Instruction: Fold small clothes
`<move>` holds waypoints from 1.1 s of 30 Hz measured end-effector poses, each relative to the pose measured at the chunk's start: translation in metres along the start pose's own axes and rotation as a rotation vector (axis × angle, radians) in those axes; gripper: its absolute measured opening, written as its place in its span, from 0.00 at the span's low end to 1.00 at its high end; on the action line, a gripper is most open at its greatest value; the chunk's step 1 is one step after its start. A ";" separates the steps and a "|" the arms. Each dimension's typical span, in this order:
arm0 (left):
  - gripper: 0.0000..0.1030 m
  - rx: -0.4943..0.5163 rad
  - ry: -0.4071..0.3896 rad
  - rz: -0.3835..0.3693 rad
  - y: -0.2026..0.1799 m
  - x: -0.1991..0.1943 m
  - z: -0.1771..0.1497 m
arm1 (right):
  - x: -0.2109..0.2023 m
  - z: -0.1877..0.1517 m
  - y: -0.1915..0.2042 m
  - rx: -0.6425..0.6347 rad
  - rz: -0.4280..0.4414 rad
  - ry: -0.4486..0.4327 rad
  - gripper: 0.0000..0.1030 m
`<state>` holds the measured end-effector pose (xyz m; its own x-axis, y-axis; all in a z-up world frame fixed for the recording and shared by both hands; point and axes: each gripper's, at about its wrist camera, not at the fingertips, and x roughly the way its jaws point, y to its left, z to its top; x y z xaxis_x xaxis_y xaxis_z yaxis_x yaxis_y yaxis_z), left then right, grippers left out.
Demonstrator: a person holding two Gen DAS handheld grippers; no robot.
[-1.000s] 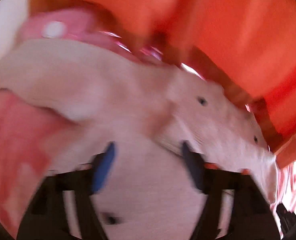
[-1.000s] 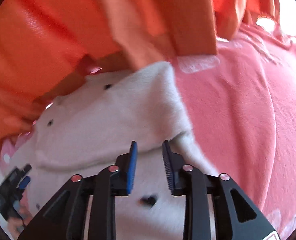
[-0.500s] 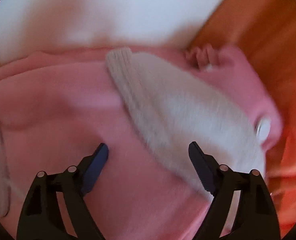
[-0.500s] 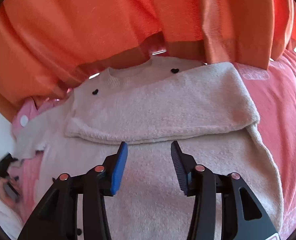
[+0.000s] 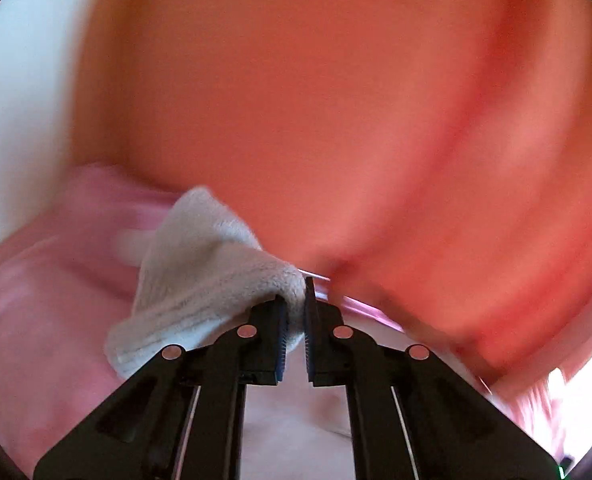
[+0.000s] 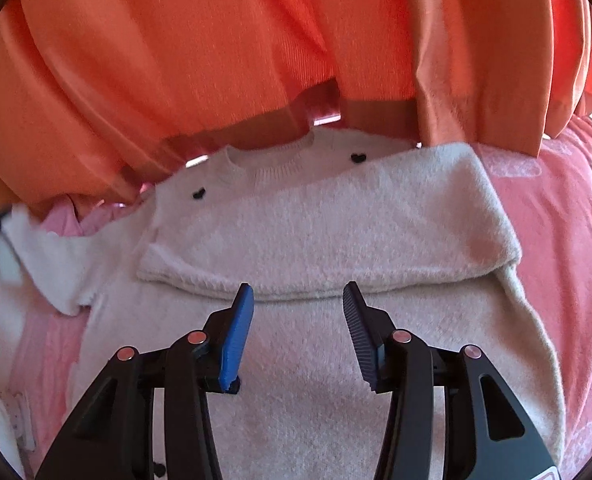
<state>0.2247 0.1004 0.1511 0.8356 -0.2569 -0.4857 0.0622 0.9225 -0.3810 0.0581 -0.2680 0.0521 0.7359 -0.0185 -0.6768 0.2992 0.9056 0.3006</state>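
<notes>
Folding the second sleeve: the left gripper [image 5: 296, 312] pinches the cuff of the cream knit sweater's [image 6: 316, 344] left sleeve [image 5: 200, 268]. The sweater lies on pink bedding [image 6: 556, 240] beside an orange curtain [image 6: 216, 60], one sleeve [image 6: 328, 236] already crossing its chest. The right gripper [image 6: 298, 316] hovers wide, empty. Next, probably: carry the cuff across the chest.

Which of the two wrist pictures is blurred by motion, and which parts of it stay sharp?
Left wrist view: orange fabric smeared, but the left claw and the cream sleeve it pinches stay sharp. Right wrist view: crisp throughout, sweater knit visible, edges bowed by the fisheye.
</notes>
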 end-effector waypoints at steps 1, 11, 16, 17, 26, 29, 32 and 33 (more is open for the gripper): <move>0.06 0.045 0.032 -0.052 -0.033 0.001 -0.015 | -0.001 0.001 -0.002 0.002 -0.004 -0.006 0.49; 0.34 -0.023 0.432 0.000 -0.084 0.069 -0.185 | 0.026 0.013 -0.038 0.053 -0.002 0.103 0.57; 0.56 -0.088 0.288 0.139 -0.036 0.032 -0.157 | 0.043 0.024 -0.029 0.075 0.063 0.126 0.57; 0.56 -0.106 0.283 0.164 -0.027 0.036 -0.154 | 0.045 0.024 -0.025 0.073 0.070 0.131 0.57; 0.54 -0.277 0.335 0.237 0.044 0.055 -0.154 | 0.085 0.018 0.101 -0.271 0.045 0.112 0.58; 0.54 -0.282 0.351 0.221 0.047 0.055 -0.154 | 0.118 0.021 0.135 -0.376 -0.008 0.103 0.64; 0.54 -0.293 0.356 0.216 0.052 0.056 -0.155 | 0.133 0.032 0.130 -0.385 -0.075 0.119 0.10; 0.53 -0.289 0.359 0.215 0.052 0.054 -0.154 | 0.126 0.039 0.118 -0.330 -0.042 0.110 0.09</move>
<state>0.1894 0.0901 -0.0163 0.5696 -0.1993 -0.7974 -0.2868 0.8610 -0.4200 0.2099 -0.1801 0.0284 0.6520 -0.0296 -0.7576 0.1024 0.9935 0.0493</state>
